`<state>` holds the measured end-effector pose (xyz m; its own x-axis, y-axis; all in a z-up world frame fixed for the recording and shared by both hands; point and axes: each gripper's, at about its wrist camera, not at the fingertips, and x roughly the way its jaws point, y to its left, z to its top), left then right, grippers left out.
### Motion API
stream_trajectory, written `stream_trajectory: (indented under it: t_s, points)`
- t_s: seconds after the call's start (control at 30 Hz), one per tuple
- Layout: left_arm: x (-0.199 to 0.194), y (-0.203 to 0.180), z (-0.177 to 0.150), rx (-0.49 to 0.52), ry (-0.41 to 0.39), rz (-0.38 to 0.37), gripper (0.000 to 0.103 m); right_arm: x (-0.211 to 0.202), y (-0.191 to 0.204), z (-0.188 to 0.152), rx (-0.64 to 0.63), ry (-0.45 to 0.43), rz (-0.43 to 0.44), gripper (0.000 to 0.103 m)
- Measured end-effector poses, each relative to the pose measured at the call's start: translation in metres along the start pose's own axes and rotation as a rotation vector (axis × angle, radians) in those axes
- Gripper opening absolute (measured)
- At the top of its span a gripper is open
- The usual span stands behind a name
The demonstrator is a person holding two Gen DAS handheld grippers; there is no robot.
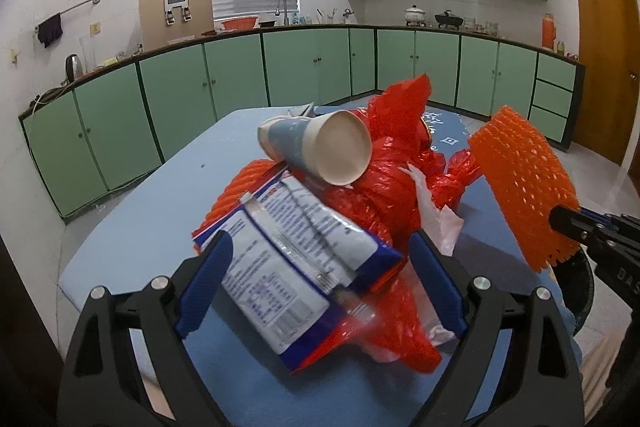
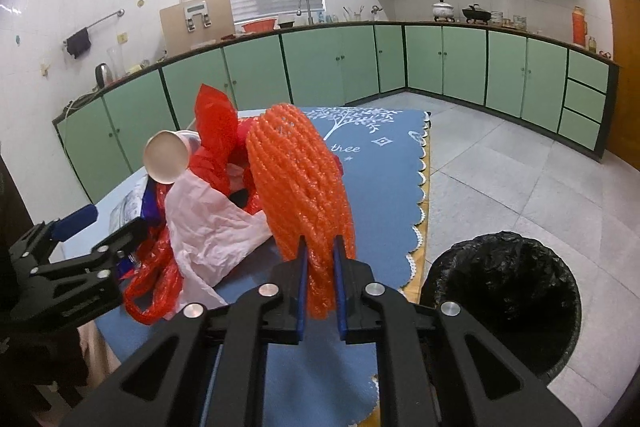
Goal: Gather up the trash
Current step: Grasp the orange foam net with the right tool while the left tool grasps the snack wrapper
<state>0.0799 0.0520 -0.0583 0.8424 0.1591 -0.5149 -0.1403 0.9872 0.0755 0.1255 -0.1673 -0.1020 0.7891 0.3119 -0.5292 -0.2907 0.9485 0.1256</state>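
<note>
A pile of trash lies on the blue-covered table [image 1: 152, 211]: a white and blue snack wrapper [image 1: 296, 247], a tipped paper cup [image 1: 340, 151], a crumpled red plastic bag [image 1: 392, 171] and a pale pink bag [image 2: 208, 227]. My left gripper [image 1: 320, 247] is open, its blue pads on either side of the wrapper. My right gripper [image 2: 320, 259] is shut on an orange foam net [image 2: 304, 179] and holds it upright above the table's right side. In the left wrist view the net [image 1: 520, 183] and the right gripper [image 1: 568, 223] show at the right.
A bin with a black liner [image 2: 504, 291] stands on the tiled floor by the table's right edge. A second orange net [image 1: 240, 183] lies under the wrapper. Green kitchen cabinets [image 2: 320, 63] line the far walls.
</note>
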Motion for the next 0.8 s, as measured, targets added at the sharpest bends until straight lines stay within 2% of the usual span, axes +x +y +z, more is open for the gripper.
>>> stream_trajectory:
  t_s: [0.23,0.5,0.63,0.77,0.8]
  points:
    - [0.016,0.0,0.001,-0.029,0.045,0.038,0.085,0.002,-0.003,-0.001,-0.001,0.003,0.002,0.011]
    - [0.011,0.018,-0.003,-0.114,0.054,-0.031,0.053,0.004,-0.001,-0.002,0.002,0.005,0.009,0.011]
    - [0.006,0.028,-0.005,-0.146,0.052,-0.073,0.022,0.004,-0.002,-0.002,0.002,0.003,0.012,0.012]
    - [0.0,0.035,-0.006,-0.145,0.04,-0.049,0.009,0.003,-0.002,-0.001,0.003,-0.002,0.012,0.012]
    - [-0.003,0.036,-0.005,-0.14,0.028,-0.042,0.008,0.002,-0.001,0.0,0.003,-0.004,0.012,0.012]
